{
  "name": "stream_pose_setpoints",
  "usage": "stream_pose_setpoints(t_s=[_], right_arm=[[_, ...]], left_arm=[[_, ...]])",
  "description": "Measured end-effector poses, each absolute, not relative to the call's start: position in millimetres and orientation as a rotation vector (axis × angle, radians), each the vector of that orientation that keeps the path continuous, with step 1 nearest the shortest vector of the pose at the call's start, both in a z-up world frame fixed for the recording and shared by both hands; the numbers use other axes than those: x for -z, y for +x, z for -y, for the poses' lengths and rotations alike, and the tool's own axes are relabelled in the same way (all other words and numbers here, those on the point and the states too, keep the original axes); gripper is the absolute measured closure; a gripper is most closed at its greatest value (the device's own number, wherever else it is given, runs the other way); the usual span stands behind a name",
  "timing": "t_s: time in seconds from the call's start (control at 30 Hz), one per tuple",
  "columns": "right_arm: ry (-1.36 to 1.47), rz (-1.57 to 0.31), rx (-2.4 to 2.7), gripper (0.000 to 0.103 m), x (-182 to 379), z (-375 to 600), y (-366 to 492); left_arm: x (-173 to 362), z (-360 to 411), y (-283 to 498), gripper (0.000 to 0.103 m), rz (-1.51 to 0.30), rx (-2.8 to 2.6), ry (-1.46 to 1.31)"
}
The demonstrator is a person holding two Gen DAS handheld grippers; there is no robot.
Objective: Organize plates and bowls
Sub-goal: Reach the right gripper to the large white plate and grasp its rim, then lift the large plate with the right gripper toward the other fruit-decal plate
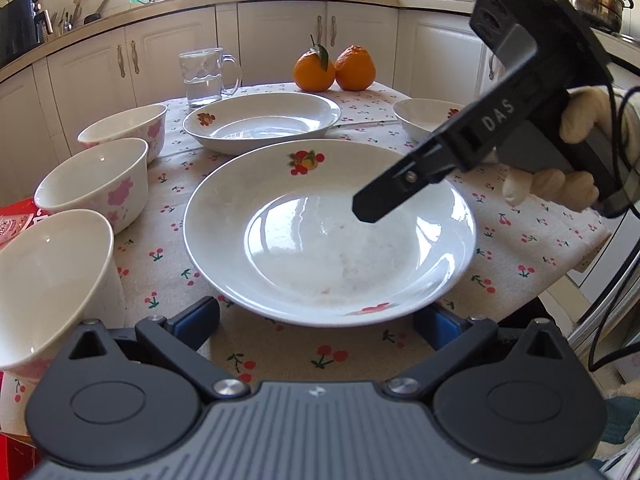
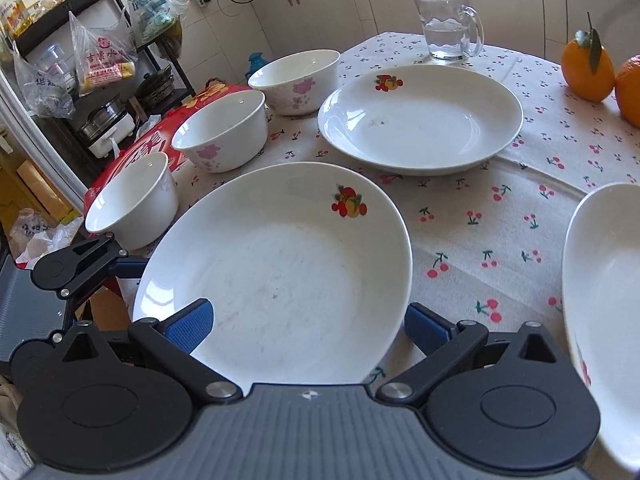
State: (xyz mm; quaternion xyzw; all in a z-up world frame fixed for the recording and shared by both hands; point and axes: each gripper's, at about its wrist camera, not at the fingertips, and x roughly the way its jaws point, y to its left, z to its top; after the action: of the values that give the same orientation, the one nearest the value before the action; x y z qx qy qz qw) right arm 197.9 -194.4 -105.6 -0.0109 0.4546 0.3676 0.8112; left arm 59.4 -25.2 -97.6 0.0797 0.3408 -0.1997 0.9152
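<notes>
"DAS" in white on right tool [image 1: 366,210] arm; Chinese print on hanging plastic bag [image 2: 102,56], partly legible.

Near plate [image 1: 328,236] before far plate [image 1: 262,120], three bowls [image 1: 94,184] left, oranges [image 1: 334,68] behind

Both wrist views look steeply down, close over the near plate [image 1: 328,236]. The left faces the counter past it; the right [image 2: 280,264] faces left toward the shelf. Both share it.
</notes>
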Motion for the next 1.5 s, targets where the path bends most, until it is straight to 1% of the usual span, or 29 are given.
stream_pose_setpoints(t_s=[0.27,0.43,0.5,0.57,0.7,1.5], right_arm=[[-0.064,-0.997,-0.832,0.000,104.5,178.0,231.3],[-0.093,-1.000,-0.849,0.006,102.5,171.5,238.0],[-0.106,-1.001,-0.853,0.010,101.3,170.2,239.0],[-0.112,-1.004,-0.861,0.012,100.7,169.6,239.3],[-0.121,-1.008,-0.861,0.014,100.4,169.4,240.6],[-0.117,-1.006,-0.849,0.014,97.6,175.1,233.1]], left_arm=[[96.4,26.6,58.9,0.001,-0.695,0.419,0.182],[95.5,27.3,57.4,0.004,-0.689,0.428,0.190],[95.4,27.2,57.2,0.004,-0.688,0.428,0.191],[95.2,27.0,57.1,0.004,-0.687,0.430,0.191],[94.6,27.6,56.2,0.005,-0.680,0.434,0.201],[89.8,25.3,59.2,0.007,-0.693,0.480,0.231]])
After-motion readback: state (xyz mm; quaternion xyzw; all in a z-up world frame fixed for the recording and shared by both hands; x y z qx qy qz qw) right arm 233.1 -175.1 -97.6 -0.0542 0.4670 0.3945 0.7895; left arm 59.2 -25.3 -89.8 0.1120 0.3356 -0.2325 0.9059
